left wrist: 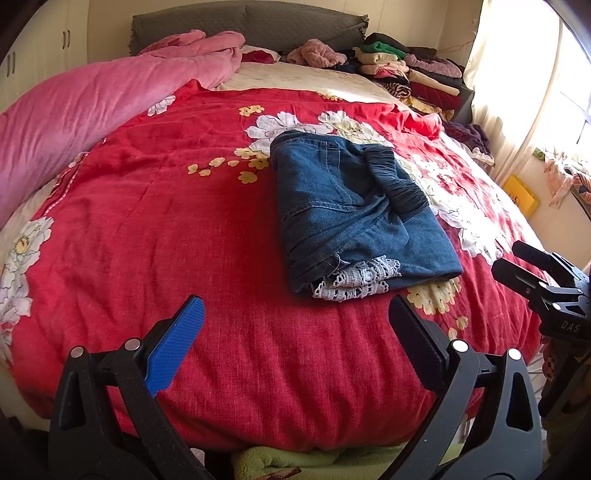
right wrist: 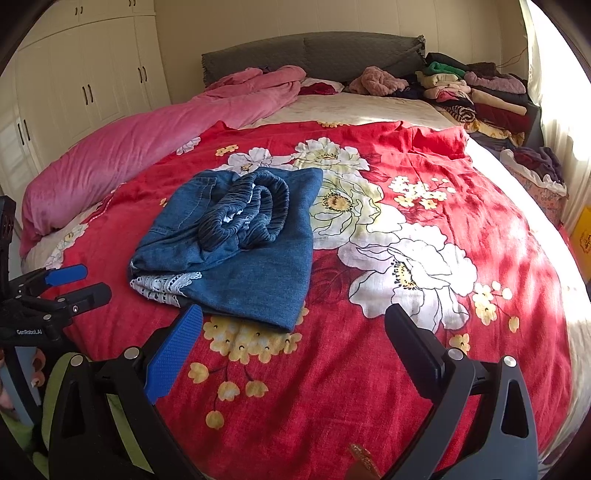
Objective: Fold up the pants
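A pair of blue denim pants (left wrist: pixel 351 210) lies folded into a compact bundle on the red flowered bedspread (left wrist: pixel 166 221), with white lace trim showing at its near edge and a dark elastic waistband on top. My left gripper (left wrist: pixel 295 314) is open and empty, held back near the bed's front edge, short of the pants. My right gripper (right wrist: pixel 293 325) is open and empty too, just in front of the pants (right wrist: pixel 236 240) and a little to their right. Each gripper shows in the other's view: the right one (left wrist: pixel 524 266) and the left one (right wrist: pixel 77 282).
A pink quilt (left wrist: pixel 92 110) lies along the left side of the bed. Stacks of folded clothes (left wrist: pixel 410 74) sit at the far right by the grey headboard (left wrist: pixel 251 26). White wardrobes (right wrist: pixel 81 81) stand to the left, and a bright curtained window (left wrist: pixel 535 92) to the right.
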`<state>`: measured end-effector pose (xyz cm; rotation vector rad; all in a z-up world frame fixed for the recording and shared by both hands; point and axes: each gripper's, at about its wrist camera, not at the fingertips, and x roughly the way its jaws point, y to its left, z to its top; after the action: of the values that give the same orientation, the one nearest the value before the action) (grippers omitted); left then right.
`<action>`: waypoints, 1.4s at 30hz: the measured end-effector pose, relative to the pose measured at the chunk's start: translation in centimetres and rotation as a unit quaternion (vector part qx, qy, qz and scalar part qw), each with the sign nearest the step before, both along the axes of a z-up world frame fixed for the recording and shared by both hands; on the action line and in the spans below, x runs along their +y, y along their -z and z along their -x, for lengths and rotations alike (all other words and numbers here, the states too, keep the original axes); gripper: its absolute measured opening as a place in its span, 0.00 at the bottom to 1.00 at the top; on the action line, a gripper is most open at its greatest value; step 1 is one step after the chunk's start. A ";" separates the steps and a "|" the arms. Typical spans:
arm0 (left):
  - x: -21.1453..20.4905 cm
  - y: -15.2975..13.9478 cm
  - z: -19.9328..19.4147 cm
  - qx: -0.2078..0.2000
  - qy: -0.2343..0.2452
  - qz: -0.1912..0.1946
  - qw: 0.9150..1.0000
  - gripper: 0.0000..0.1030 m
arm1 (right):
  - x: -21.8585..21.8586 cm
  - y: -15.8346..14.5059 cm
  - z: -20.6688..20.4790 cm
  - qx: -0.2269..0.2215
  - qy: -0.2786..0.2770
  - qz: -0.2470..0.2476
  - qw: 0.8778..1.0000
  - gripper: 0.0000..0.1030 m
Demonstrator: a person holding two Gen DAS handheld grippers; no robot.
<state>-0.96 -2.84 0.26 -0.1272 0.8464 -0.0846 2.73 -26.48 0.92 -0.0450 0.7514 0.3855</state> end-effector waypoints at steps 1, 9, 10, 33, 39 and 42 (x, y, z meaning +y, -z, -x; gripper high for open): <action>0.1 0.0 0.1 0.000 0.000 0.000 1.000 0.91 | 0.0 0.0 0.0 -0.001 0.000 0.000 1.000 0.95; 0.1 0.0 0.0 -0.001 0.002 0.003 1.000 0.91 | -0.2 0.1 0.0 0.000 0.001 0.001 1.000 0.96; 0.2 0.1 0.1 -0.001 0.004 0.004 1.000 0.91 | -0.2 0.1 0.0 0.000 0.001 0.000 1.000 0.96; 0.7 -0.7 -0.2 0.003 -0.026 0.002 1.000 0.91 | -1.2 0.1 -0.3 -0.001 0.018 -0.003 1.000 0.95; 3.5 -0.6 -0.7 0.011 -0.066 0.010 0.998 0.91 | -3.1 0.0 -1.2 -0.009 0.040 -0.006 0.999 0.95; 6.2 -0.8 -2.0 0.019 -0.098 0.005 0.995 0.91 | -5.6 -0.3 -2.8 -0.008 0.066 -0.011 0.998 0.95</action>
<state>1.08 3.40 1.08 -0.2207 0.8670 0.0985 5.56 -32.09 1.18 0.0218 0.7297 0.2663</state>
